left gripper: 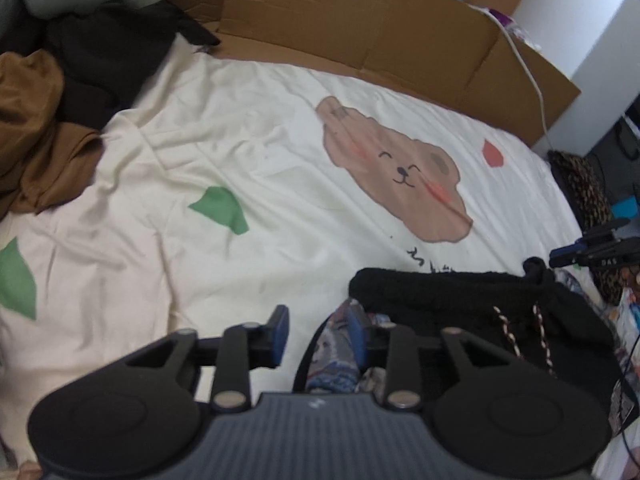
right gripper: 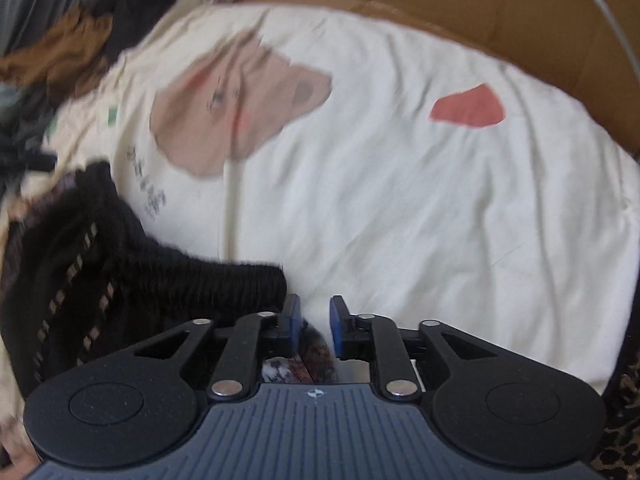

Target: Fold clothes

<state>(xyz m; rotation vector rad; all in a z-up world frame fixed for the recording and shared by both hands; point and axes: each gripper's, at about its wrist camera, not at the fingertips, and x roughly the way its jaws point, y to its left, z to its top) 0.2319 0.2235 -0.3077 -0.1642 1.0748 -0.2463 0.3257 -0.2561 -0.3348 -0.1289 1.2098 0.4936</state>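
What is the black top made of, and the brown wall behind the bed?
The black top looks like thick knitted yarn, maybe wool: its edge shows chunky ribs and a fuzzy, matt surface. The brown wall looks like plain cardboard: flat, dull panels with straight fold creases.

A bed under a cream bear-print sheet [left gripper: 240, 140]; a black knit garment [left gripper: 460, 304] lies at 5 o'clock, piled brown and black clothes [left gripper: 60, 92] at 10, flattened cardboard [left gripper: 360, 28] at 12

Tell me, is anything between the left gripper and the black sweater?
Nothing visible is. The left gripper is open and the black sweater lies just ahead, to its right, on the sheet. A patterned cloth sits at its right jaw.
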